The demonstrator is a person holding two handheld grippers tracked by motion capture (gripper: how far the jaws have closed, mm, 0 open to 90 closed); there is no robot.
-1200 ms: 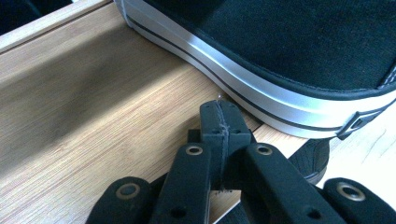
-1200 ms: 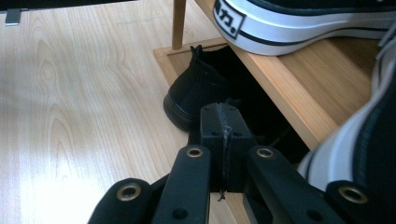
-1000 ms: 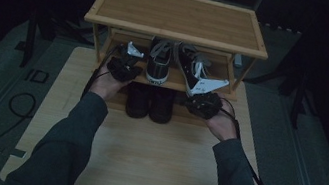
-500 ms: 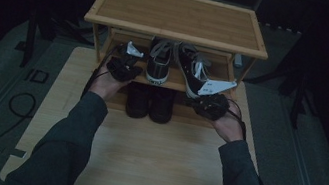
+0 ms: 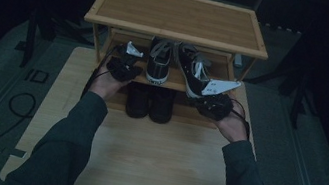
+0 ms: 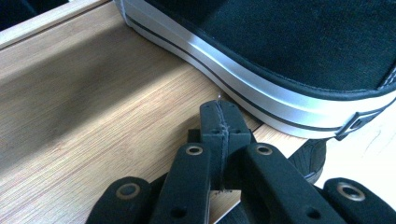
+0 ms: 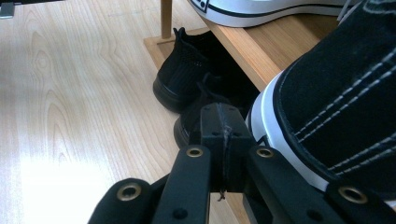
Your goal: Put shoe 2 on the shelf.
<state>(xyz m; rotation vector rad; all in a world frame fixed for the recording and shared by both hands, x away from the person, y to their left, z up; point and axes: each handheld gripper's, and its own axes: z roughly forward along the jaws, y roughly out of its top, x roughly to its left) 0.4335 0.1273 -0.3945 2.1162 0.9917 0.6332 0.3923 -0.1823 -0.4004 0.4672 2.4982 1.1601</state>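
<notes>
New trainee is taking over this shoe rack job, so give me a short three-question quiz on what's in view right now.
1. True or false: the left gripper has its fingers shut with nothing between them.
2. Which sneaker sits crooked on the middle shelf: the left sneaker or the right sneaker?
3. What stands under that shelf, on the table?

Key: 1 true. 2 the right sneaker. 3 a pair of black shoes.

Shoe rack (image 5: pixel 180 16) at the far side of your tabletop (image 5: pixel 150 166), two sneakers (image 5: pixel 159 61) on its middle shelf, two low shoes (image 5: pixel 149 102) beneath, your left tool (image 5: pixel 123 68) left of the sneakers, your right tool (image 5: pixel 214 103) at their right.
</notes>
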